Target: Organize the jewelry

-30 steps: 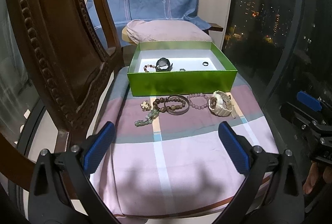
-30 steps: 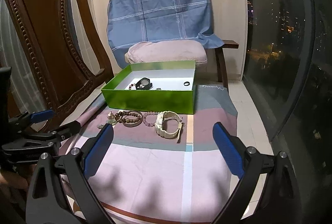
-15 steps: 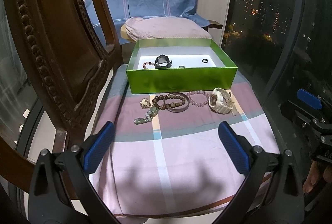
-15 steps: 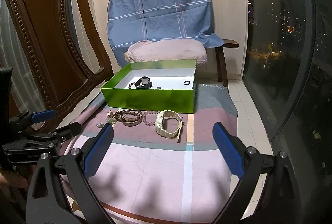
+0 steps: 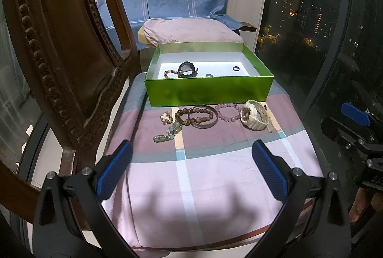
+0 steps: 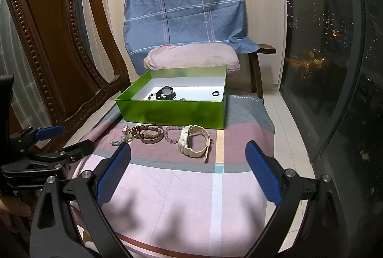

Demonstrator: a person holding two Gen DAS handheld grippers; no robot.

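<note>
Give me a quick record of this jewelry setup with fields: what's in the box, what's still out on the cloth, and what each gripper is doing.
in box: black watch, black ring, a beaded bracelet, inside the green box
on cloth: cream watch, pink bead bracelet, brown bead bracelet, flower charm, green tassel piece
left gripper: open, empty
right gripper: open, empty

Left gripper (image 5: 191, 170): jaws spread wide, empty, near left
Right gripper (image 6: 188, 170): jaws spread wide, empty, near right

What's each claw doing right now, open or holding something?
Left claw: open, holding nothing, above the pink checked cloth.
Right claw: open, holding nothing.
</note>
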